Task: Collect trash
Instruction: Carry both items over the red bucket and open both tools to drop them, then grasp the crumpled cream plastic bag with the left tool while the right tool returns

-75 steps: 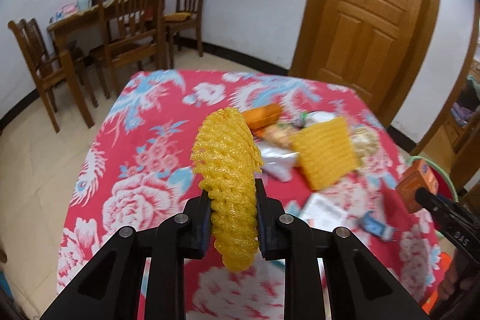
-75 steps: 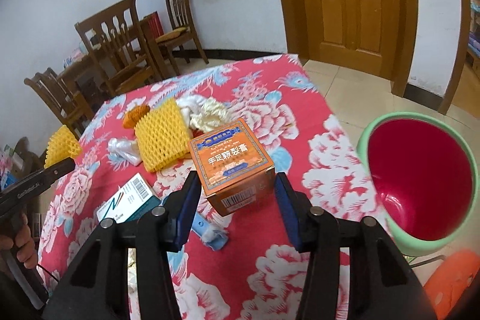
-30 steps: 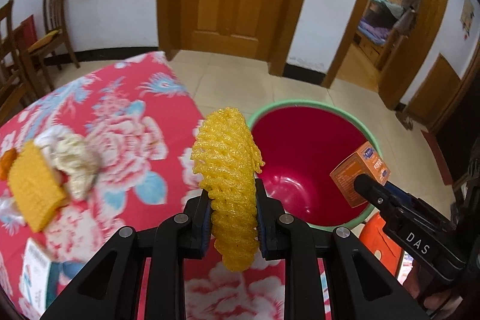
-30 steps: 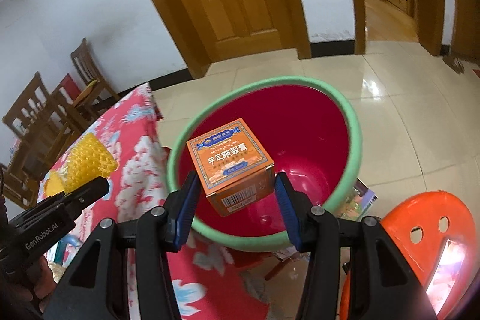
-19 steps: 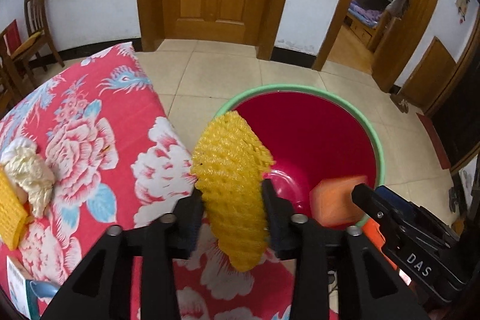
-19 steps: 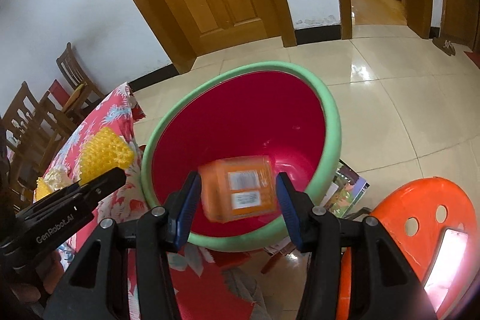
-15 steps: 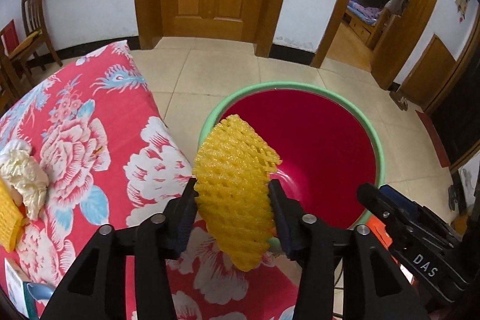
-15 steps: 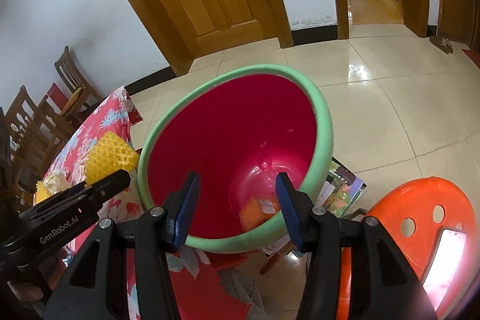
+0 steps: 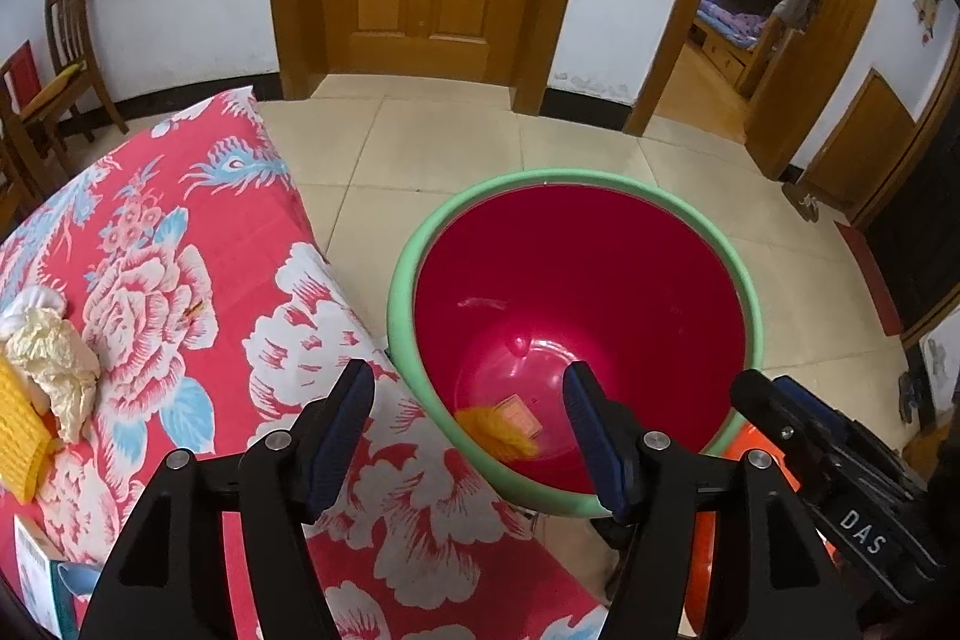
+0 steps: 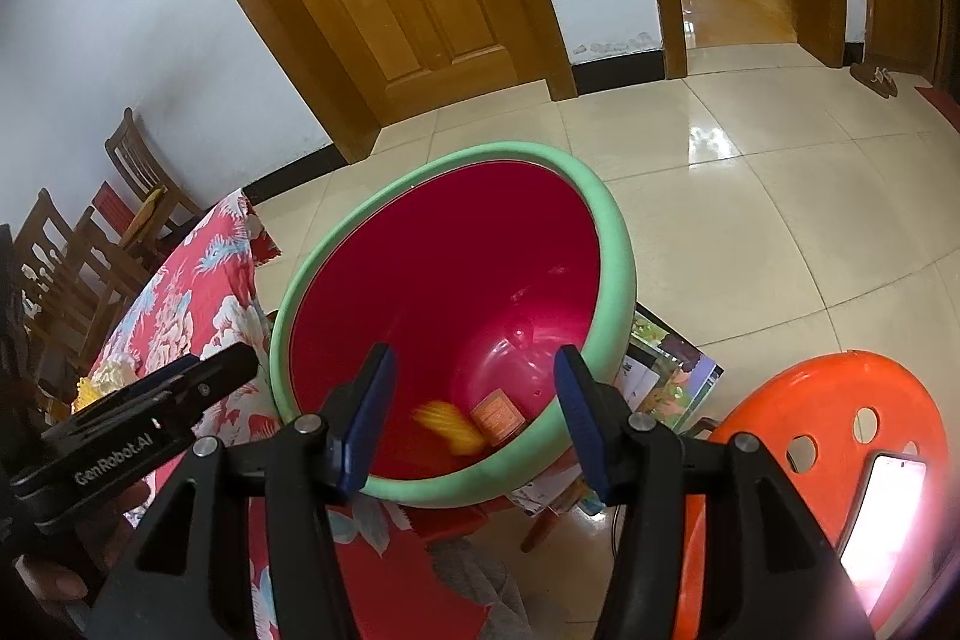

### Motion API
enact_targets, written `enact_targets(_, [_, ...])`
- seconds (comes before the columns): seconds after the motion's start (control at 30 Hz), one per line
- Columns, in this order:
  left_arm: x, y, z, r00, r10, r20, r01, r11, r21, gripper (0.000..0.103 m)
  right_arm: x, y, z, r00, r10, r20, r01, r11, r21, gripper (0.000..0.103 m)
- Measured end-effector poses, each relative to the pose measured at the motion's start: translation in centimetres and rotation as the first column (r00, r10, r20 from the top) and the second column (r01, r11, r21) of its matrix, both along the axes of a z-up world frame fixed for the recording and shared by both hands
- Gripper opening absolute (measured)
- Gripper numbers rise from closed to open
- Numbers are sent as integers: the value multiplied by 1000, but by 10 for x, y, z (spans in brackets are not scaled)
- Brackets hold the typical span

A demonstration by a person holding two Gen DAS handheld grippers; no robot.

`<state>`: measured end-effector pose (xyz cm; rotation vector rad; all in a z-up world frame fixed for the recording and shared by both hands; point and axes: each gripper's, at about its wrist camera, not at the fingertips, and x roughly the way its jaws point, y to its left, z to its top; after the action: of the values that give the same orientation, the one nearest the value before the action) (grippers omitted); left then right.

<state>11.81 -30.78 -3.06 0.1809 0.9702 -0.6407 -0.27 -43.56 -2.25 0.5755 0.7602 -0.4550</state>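
A red bin with a green rim (image 9: 420,232) (image 10: 618,244) stands on the floor beside the table. The yellow foam net (image 9: 489,427) (image 10: 447,424) and the orange box (image 9: 521,413) (image 10: 497,415) lie at its bottom. My left gripper (image 9: 468,400) is open and empty over the bin's near rim. My right gripper (image 10: 474,379) is open and empty above the bin. More trash lies on the table at the left: a crumpled cream paper (image 9: 57,358) and another yellow foam net (image 9: 18,430).
The table has a red flowered cloth (image 9: 180,280). An orange plastic stool (image 10: 834,436) stands right of the bin, with a phone (image 10: 882,508) on it. A magazine (image 10: 666,376) lies on the tiled floor. Wooden chairs (image 10: 138,184) stand at the far left.
Both grippers swung from the table to over the bin and opened. The orange box dropped first, then the yellow foam net; both now lie in the bin.
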Motion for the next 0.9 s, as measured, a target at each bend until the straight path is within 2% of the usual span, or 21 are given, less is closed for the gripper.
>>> enact_targets(0.27, [-6, 19, 20, 999, 31, 11, -30, 999, -29, 67, -5, 8, 8, 999, 24, 27, -23, 1000, -4, 60])
enact_targets(0.57, [-22, 68, 52, 993, 99, 61, -96, 994, -53, 67, -5, 50, 27, 990, 124, 65, -122, 992, -25, 70])
enact_targets(0.77, [-30, 112, 65, 979, 180, 90, -175, 983, -59, 67, 3, 87, 34, 973, 217, 81, -215, 976, -30, 70])
enact_targets(0.9, [-33, 148, 69, 963, 254, 92, -249, 966, -66, 67, 8, 112, 35, 957, 277, 82, -275, 961, -34, 70])
